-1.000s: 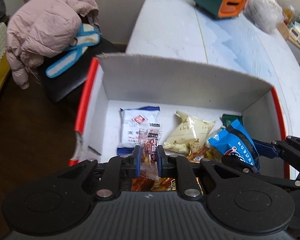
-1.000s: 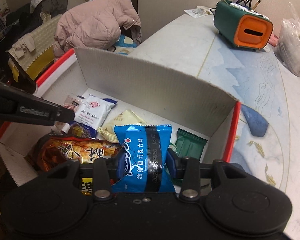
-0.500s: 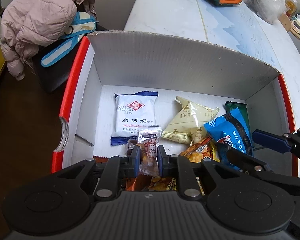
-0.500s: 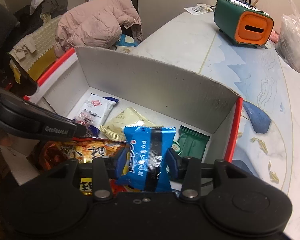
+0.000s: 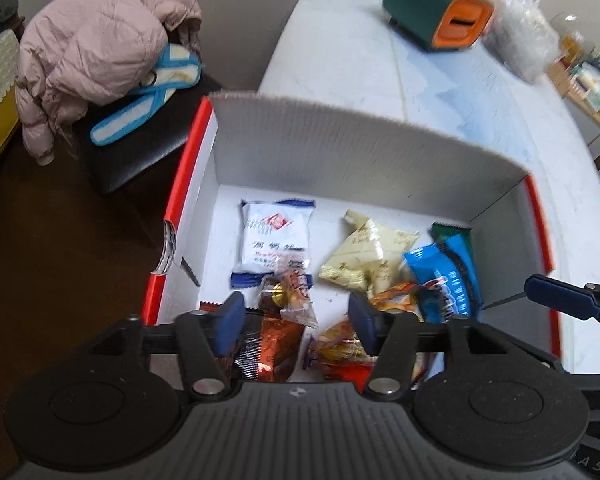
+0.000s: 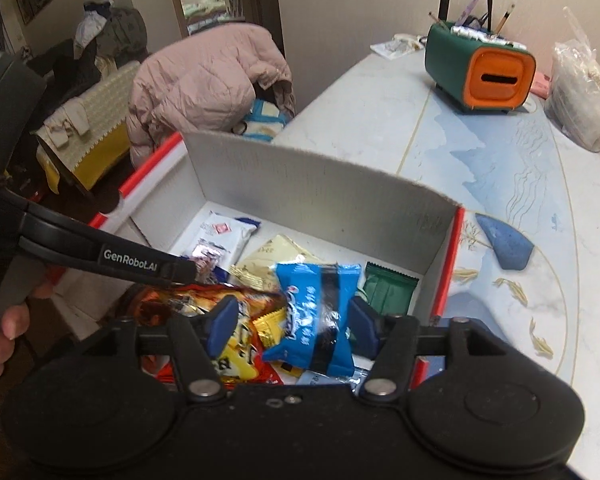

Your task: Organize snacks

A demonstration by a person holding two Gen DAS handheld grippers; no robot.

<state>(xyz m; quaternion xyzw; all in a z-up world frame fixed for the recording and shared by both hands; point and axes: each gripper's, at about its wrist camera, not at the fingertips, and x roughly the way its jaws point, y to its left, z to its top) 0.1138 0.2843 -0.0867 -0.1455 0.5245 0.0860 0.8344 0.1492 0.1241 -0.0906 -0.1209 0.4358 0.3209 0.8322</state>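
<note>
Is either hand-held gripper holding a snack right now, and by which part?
Neither. The left hand-held gripper and right hand-held gripper are open; the blue snack packet lies loose between the right's fingers.

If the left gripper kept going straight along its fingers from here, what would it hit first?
Most likely the small clear-wrapped candy lying in the cardboard box, directly between the open fingers of the left gripper. Just beyond it lies the white milk-biscuit packet. Depth is hard to judge in this fisheye view.
</note>
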